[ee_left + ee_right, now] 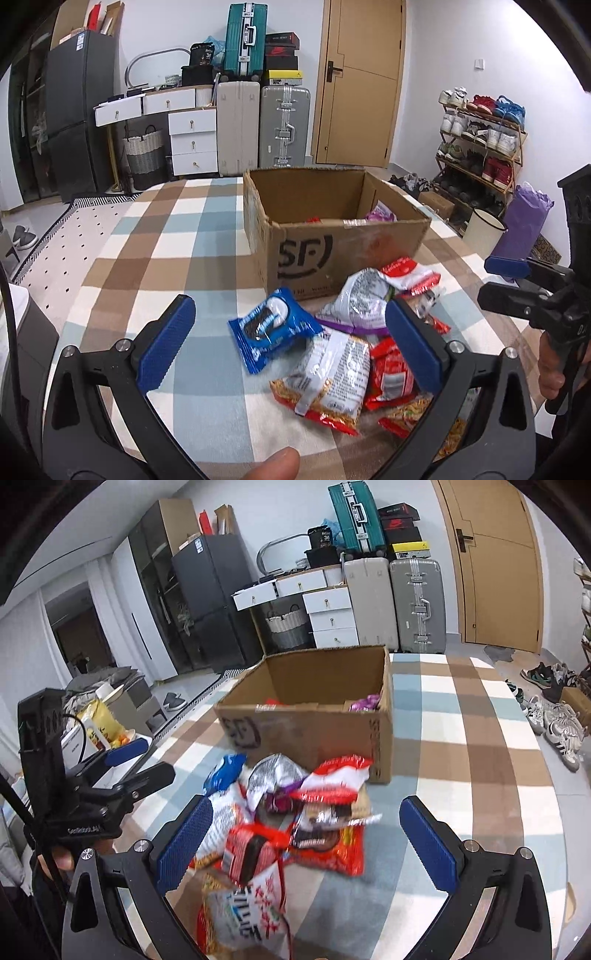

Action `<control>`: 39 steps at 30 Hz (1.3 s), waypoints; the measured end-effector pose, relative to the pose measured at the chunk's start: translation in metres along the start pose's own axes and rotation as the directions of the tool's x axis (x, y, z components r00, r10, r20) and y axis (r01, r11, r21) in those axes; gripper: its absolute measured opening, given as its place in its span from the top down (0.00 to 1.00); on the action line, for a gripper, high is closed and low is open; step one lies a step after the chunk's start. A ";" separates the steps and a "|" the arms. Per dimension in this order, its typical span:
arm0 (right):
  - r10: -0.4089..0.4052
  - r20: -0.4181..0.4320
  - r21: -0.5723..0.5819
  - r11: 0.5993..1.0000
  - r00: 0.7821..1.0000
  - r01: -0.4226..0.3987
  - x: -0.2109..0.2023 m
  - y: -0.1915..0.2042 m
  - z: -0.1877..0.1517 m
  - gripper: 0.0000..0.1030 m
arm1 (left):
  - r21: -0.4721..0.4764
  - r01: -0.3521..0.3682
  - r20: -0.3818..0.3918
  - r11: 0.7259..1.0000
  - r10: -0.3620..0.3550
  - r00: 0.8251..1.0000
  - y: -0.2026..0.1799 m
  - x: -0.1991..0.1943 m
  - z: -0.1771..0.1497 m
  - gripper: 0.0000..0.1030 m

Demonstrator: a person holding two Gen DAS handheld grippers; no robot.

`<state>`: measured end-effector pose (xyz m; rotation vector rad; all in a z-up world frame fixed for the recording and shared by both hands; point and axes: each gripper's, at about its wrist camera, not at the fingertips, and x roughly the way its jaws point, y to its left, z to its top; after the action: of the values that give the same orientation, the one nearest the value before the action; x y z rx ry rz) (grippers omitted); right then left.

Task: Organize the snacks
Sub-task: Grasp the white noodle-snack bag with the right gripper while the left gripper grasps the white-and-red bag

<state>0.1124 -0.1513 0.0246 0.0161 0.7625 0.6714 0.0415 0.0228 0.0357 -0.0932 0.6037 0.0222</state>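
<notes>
A heap of snack packets lies on the checked tablecloth in front of an open cardboard box. In the left wrist view my left gripper is open, its fingers straddling a blue cookie packet and a white-and-orange packet without touching them. A silver packet and red packets lie to the right. My right gripper is open over the same heap, above a red packet. A purple packet lies inside the box.
Each gripper shows in the other's view: the right one at the heap's right, the left one at its left. Beyond the table stand suitcases, white drawers, a shoe rack and a white bin.
</notes>
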 end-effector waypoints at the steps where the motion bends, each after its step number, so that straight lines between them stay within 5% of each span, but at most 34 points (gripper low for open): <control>1: -0.002 -0.002 -0.001 1.000 1.000 0.002 -0.001 0.001 -0.003 0.00 | 0.000 0.002 -0.004 1.000 -0.002 1.000 -0.001 0.000 -0.002 0.01; 14: 0.021 -0.111 -0.048 0.998 0.994 -0.027 0.016 0.008 -0.028 0.00 | 0.041 0.017 -0.097 0.999 -0.013 0.995 -0.016 0.023 -0.025 0.01; 30: 0.104 -0.264 -0.138 0.980 0.959 -0.145 0.046 0.029 -0.054 0.00 | 0.071 0.045 -0.204 0.996 -0.030 0.978 -0.016 0.057 -0.044 0.01; 39: 0.084 -0.317 -0.150 0.979 0.945 -0.137 0.057 0.021 -0.060 0.00 | 0.084 0.054 -0.244 0.995 -0.032 0.969 -0.014 0.069 -0.051 0.01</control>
<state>0.0921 -0.1156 -0.0503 -0.2081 1.0085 0.8571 0.0703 0.0041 -0.0443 -0.0216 0.8463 -0.0588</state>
